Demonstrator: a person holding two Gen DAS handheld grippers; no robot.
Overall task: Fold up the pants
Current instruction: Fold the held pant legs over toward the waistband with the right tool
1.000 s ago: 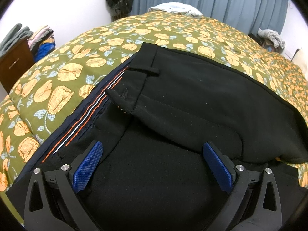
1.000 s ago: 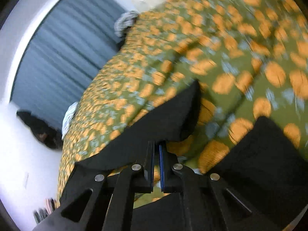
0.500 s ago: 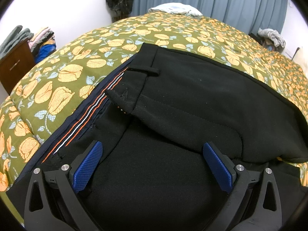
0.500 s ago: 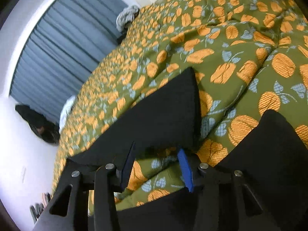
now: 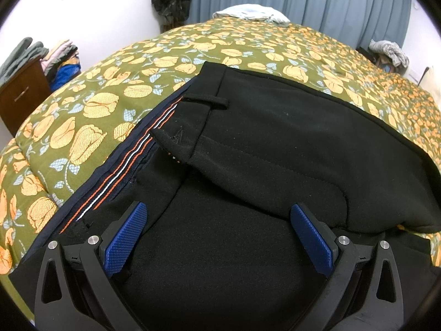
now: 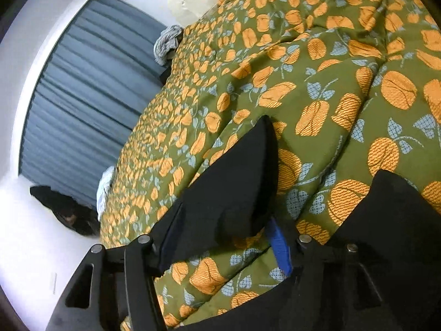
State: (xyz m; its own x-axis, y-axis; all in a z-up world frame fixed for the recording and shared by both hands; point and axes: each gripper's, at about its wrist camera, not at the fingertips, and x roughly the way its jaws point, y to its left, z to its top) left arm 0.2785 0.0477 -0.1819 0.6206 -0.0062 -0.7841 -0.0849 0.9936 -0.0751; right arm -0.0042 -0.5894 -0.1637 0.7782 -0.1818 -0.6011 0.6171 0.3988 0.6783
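Note:
Black pants (image 5: 275, 143) lie on the bed, waistband at the left showing its navy inner band with orange and white stripes (image 5: 132, 160). One side is folded over the other. My left gripper (image 5: 217, 220) is open just above the black cloth near the waist, holding nothing. In the right wrist view a black pant leg end (image 6: 234, 176) lies on the cover, and another black part (image 6: 386, 234) sits at the lower right. My right gripper (image 6: 223, 237) is open around the near edge of that leg end.
The bed has an olive cover with orange flowers (image 5: 82, 127). A brown cabinet with stacked clothes (image 5: 24, 82) stands at the left. Blue curtains (image 5: 303, 0) hang behind. Pale cloth (image 5: 250, 13) lies at the far bed edge, and grey clothes (image 5: 388, 52) lie at the right.
My right gripper was shut a second ago and has opened wide, with the pant leg end now between its fingers. The left gripper has barely moved.

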